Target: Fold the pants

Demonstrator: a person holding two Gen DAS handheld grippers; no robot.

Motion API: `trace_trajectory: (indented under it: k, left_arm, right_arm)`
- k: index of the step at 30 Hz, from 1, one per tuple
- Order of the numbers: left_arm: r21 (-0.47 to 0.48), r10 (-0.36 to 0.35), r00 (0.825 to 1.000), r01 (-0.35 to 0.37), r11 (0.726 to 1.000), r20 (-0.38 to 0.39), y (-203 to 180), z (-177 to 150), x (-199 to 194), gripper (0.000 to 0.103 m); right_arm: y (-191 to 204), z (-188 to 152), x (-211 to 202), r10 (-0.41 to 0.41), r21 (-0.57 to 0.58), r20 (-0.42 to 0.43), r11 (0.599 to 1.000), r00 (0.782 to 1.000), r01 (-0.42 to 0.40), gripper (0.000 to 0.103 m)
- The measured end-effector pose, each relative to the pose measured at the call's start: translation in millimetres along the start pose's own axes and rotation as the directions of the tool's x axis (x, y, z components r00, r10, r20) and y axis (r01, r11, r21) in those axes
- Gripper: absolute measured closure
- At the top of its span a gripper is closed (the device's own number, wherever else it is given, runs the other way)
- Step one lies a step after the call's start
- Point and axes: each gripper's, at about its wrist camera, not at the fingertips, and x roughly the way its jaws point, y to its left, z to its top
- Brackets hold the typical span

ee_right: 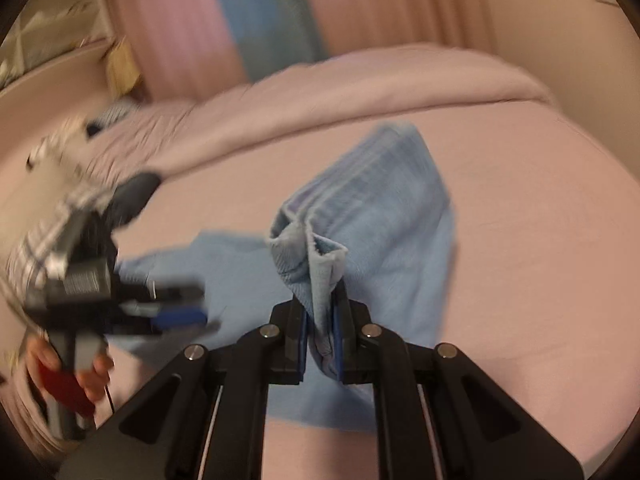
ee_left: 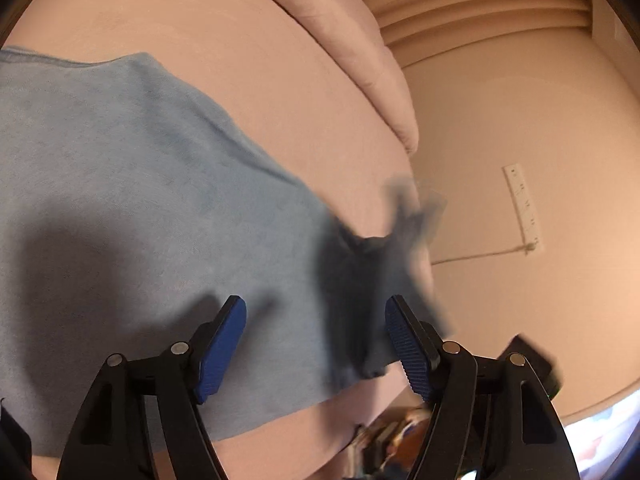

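Pinching bunched light-blue pants (ee_right: pixel 360 208), right gripper (ee_right: pixel 322 332) clamped, left gripper (ee_left: pixel 316 344) spread apart, wall strip (ee_left: pixel 522 208) markings illegible, blurred.

Home bedroom, pink-sheeted bed (ee_right: pixel 540 240), duvet (ee_right: pixel 360 80) (rumpled), curtains (ee_right: pixel 168 20)

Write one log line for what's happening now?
task: fold pants | right gripper: shut on pants, lifting | left gripper: open, above pants | surface: bed
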Motion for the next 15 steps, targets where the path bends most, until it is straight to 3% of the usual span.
trace_trajectory:
  k: [4,8,10,12,15]
  left_arm:
    - [0.003,-0.089,0.992,0.090,0.996,-0.084,-3.6,14.2,25.4,0.032]
    - [-0.031,-0.050,0.988,0.046,0.998,-0.148,2.7,14.8,62.2,0.032]
    - [-0.011,-0.014,0.992,0.013,1.000,-0.127,3.3,14.3,60.3,0.048]
    - [-0.013,0.012,0.994,-0.013,1.000,-0.105,9.3,16.5,50.7,0.087]
    - [-0.022,0.009,0.999,-0.010,1.000,-0.047,17.2,23.2,28.2,0.096]
  right_arm:
    - [22.1,-15.2,29.9,-0.029,-0.110,-0.058,0.994,0.998,0.022,0.092]
    - [33.9,-22.0,35.7,-0.055,-0.186,-0.070,0.982,0.996,0.041,0.091]
    - [40.0,-22.5,35.3,-0.076,-0.238,-0.058,0.969,0.995,0.060,0.090]
    - [45.0,-24.0,38.2,-0.088,-0.276,-0.056,0.959,0.995,0.070,0.090]
    - [50.8,-29.2,36.1,-0.088,-0.325,-0.056,0.944,0.995,0.065,0.089]
